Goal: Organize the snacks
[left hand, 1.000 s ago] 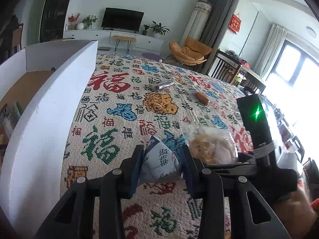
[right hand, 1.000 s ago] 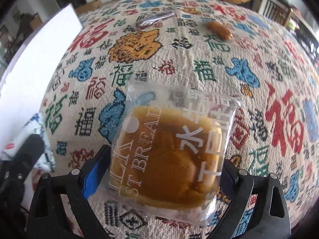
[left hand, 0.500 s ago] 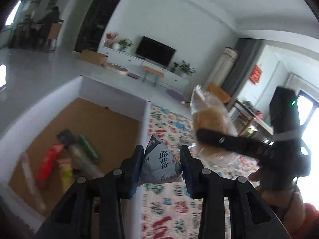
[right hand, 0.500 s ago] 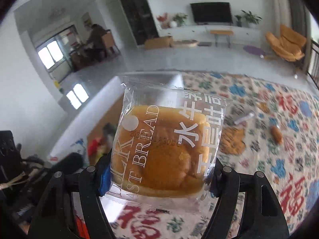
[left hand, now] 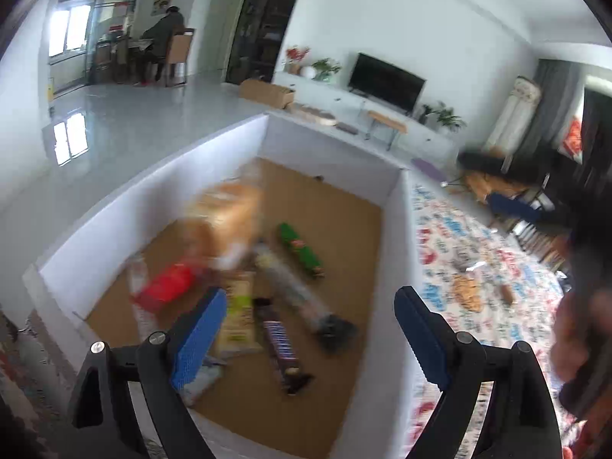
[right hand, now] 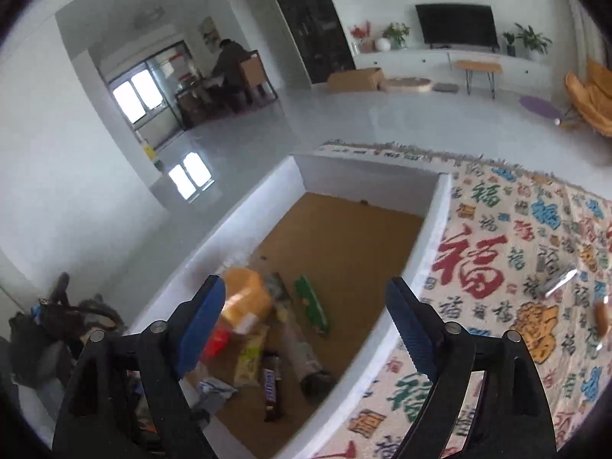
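Observation:
Both grippers hang open and empty above a white box with a brown floor [left hand: 396, 206], also in the right wrist view [right hand: 432, 222]. My left gripper [left hand: 310, 329] is over the snacks inside. My right gripper [right hand: 304, 317] is over the same box. The bread packet [left hand: 229, 214] is a blurred orange shape among the snacks [right hand: 244, 298]. The small blue-white snack bag [left hand: 202, 378] lies at the box's near edge [right hand: 214, 388]. A chocolate bar [left hand: 281, 344], a green bar [left hand: 300, 250] and a red packet [left hand: 168, 283] lie in the box.
The patterned cloth [right hand: 516, 267] right of the box carries a silver wrapper [right hand: 558, 283] and a sausage-like snack [right hand: 600, 317]. A dark bag [right hand: 57, 325] sits left of the box. My right hand [left hand: 581, 325] shows blurred at the left wrist view's right edge.
Both grippers have opened over the box. The bread packet and the blue-white bag have dropped into it. Both views have swung further over the box.

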Tool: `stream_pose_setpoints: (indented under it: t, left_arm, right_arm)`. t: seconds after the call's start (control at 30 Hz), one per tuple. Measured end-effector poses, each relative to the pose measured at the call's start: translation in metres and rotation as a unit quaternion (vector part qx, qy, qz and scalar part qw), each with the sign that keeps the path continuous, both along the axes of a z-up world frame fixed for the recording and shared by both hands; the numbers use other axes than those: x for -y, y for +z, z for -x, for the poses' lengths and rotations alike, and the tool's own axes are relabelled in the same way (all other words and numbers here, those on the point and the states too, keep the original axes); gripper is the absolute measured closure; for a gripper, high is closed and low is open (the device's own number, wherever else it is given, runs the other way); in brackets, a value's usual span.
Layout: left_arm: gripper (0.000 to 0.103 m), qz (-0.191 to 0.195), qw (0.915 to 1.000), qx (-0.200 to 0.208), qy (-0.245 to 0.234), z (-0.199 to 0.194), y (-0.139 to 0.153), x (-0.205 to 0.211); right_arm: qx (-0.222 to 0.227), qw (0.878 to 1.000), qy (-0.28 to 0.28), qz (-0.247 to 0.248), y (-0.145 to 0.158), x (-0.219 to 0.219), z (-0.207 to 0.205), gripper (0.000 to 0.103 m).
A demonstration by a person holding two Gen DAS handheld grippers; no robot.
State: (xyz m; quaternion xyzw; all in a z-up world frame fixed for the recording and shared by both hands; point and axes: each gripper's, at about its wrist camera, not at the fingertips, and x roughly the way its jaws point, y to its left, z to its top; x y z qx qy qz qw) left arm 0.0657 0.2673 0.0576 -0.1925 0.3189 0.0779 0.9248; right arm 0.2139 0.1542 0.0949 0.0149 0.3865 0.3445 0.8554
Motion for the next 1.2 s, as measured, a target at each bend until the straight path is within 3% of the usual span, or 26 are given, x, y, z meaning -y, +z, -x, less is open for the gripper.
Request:
stream_pose_setpoints:
  t: [0.07,0.17,0.3,0.37,0.5,0.6,0.67,0.9,1.1,1.2]
  left_arm:
    - [0.014,0.007,0.9989,0.023,-0.041,0.001,0.01,0.027]
    - [0.0,0.02,0.9896,0.041,-0.136,0.002,0.015,0.086]
    - [0.0,0.052,0.9618,-0.002,-0.269,-0.013,-0.014,0.177]
    - [0.0,0.049,0.9536,-0.034,-0.295,-0.018,-0.04,0.21]
    - [0.0,-0.04,0.9559,-0.069,-0.283,-0.027,-0.088,0.249]
    - [0.0,-0.127,0.9526,-0.06,-0.27,-0.029,-0.101,0.254]
    - [0.0,-0.154,0.9497,-0.059,-0.266,-0.033,-0.105,0.253]
    - [0.0,-0.1,0.9509,-0.104,-0.274,-0.053,-0.13,0.242]
    - [0.0,-0.145,0.9442,-0.115,-0.273,-0.052,-0.132,0.256]
    - [0.0,-0.141,0.9444,-0.115,-0.274,-0.052,-0.132,0.256]
  right_arm:
    - [0.031,0.999,-0.024,0.03,-0.011,0.036,0.011,0.015]
    - [0.051,0.992,-0.08,0.088,-0.055,0.102,0.022,0.015]
    - [0.01,0.969,-0.165,0.182,-0.128,0.19,0.026,0.015]
    - [-0.015,0.956,-0.204,0.21,-0.155,0.228,0.031,0.015]
    - [-0.026,0.942,-0.269,0.201,-0.173,0.285,0.049,0.015]
    - [-0.029,0.94,-0.293,0.171,-0.174,0.306,0.055,0.015]
    - [-0.035,0.938,-0.299,0.171,-0.176,0.308,0.05,0.014]
    - [-0.037,0.938,-0.298,0.171,-0.179,0.305,0.052,0.012]
    - [-0.037,0.938,-0.298,0.171,-0.179,0.305,0.053,0.012]
    - [-0.037,0.938,-0.298,0.171,-0.179,0.305,0.053,0.012]
